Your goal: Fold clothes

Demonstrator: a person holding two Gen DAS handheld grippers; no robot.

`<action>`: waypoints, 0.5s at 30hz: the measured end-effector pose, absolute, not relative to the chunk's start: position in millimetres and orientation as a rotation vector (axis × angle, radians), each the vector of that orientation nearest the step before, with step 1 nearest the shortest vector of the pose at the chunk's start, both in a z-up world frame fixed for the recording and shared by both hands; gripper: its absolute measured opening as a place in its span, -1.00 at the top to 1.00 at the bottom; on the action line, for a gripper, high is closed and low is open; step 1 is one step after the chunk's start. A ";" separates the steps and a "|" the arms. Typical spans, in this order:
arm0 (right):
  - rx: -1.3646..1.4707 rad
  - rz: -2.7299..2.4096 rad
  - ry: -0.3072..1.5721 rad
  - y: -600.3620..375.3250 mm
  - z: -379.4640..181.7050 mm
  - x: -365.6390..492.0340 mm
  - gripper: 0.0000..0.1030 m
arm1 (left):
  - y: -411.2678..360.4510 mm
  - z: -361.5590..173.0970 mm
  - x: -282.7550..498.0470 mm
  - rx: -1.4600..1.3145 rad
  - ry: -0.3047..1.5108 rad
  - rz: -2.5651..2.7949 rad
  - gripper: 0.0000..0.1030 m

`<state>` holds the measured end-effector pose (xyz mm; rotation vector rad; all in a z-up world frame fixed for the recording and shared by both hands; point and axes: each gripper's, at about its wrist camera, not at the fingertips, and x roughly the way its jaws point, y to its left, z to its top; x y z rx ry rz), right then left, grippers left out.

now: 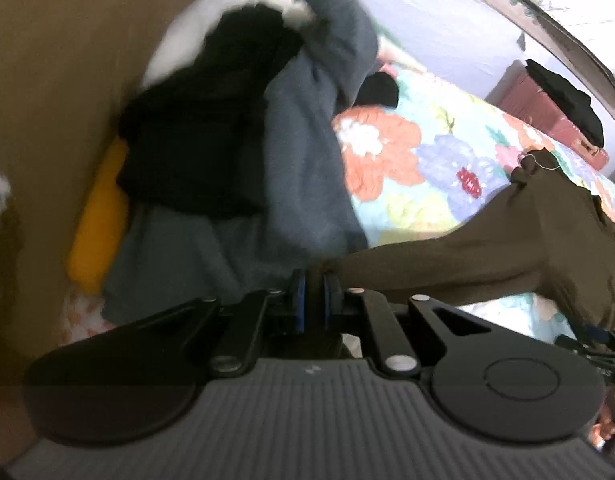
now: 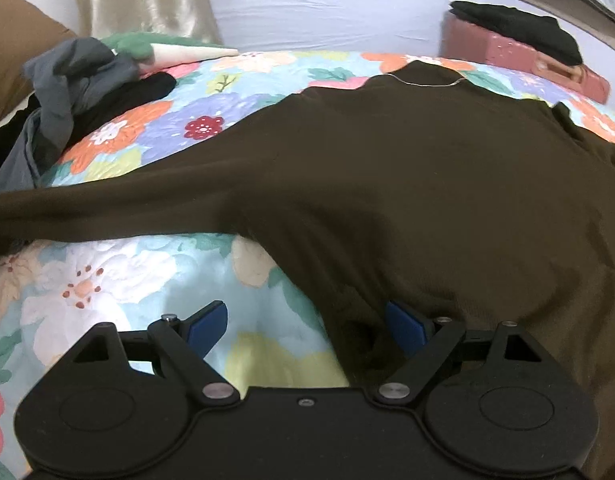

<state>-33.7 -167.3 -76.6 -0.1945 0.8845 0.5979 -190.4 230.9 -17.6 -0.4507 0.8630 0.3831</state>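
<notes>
The left gripper (image 1: pixel 312 280) was nearly closed, pinching the cuff of the brown sweater (image 2: pixel 427 184), whose sleeve stretched taut across the bed. The right gripper (image 2: pixel 307 324) hung wide open over the hem, one pad touching cloth, holding nothing. To my eye, the thin pinch could slip, or tugging could drag the body crooked. The flowered quilt (image 2: pixel 147 272) looked soft and grippy. A heap of clothes (image 1: pixel 235 140) lay far left, a pink box (image 2: pixel 527 56) far right.
</notes>
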 end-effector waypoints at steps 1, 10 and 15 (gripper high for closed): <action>-0.199 0.595 0.884 -168.6 -74.4 -36.9 -0.74 | 226.3 -15.2 -190.2 -0.428 0.867 0.400 0.68; -0.051 0.491 0.928 -188.6 -42.5 -54.3 -0.74 | 190.4 19.1 -192.6 -0.300 0.819 0.375 -0.29; 0.052 0.464 0.935 -192.2 -16.9 -65.8 -0.74 | 148.6 38.4 -190.7 -0.202 0.749 0.231 -0.61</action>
